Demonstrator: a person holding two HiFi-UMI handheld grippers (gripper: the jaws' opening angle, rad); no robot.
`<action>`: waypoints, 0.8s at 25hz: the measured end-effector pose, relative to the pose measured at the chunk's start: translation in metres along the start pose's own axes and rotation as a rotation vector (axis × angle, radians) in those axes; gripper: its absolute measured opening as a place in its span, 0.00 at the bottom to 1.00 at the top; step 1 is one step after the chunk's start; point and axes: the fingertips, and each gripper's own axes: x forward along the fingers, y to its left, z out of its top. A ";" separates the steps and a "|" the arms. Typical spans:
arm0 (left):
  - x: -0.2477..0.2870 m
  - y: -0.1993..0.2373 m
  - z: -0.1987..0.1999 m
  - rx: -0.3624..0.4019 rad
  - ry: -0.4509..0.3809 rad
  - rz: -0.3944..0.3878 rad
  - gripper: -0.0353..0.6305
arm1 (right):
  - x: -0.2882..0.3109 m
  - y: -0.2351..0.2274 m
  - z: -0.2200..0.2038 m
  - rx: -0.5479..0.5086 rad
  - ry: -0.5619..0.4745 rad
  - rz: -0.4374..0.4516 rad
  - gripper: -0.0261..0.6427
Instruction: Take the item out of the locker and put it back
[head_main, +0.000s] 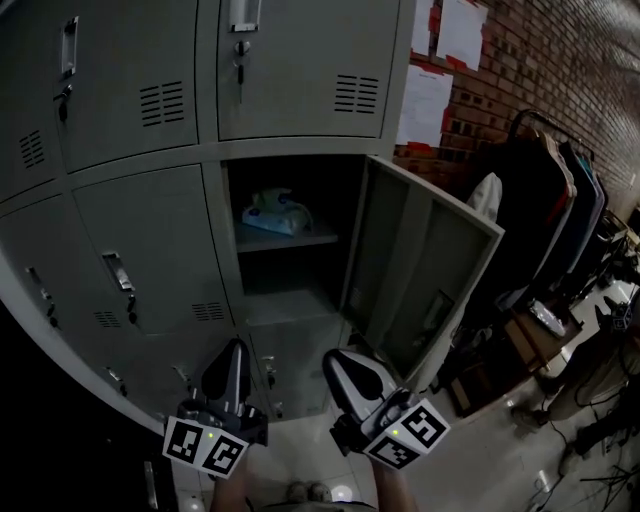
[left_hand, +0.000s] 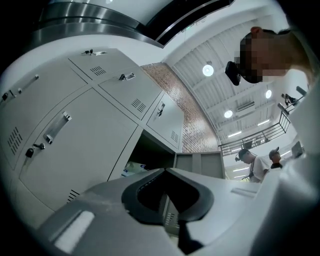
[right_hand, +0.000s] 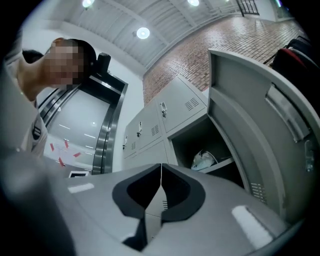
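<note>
The pale blue-and-white pack (head_main: 275, 213) lay on the shelf (head_main: 305, 240) inside the open compartment of the grey locker (head_main: 150, 230). That compartment's door (head_main: 420, 270) was swung out to the right, and the neighbouring doors were closed. Well below the compartment and apart from the pack, the left tool (head_main: 237, 347) and the right tool (head_main: 336, 360) were held side by side, pointing up toward the locker. Each had its jaws closed tip to tip with nothing between them.
</note>
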 end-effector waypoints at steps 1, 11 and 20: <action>0.004 0.003 -0.002 0.000 0.001 0.005 0.06 | 0.003 -0.006 -0.002 0.004 0.005 -0.002 0.04; 0.024 0.021 -0.009 0.011 0.005 0.036 0.06 | 0.043 -0.035 0.002 -0.077 0.013 0.019 0.05; 0.025 0.039 -0.010 -0.002 -0.007 0.062 0.06 | 0.217 -0.150 -0.002 -0.251 0.289 -0.139 0.68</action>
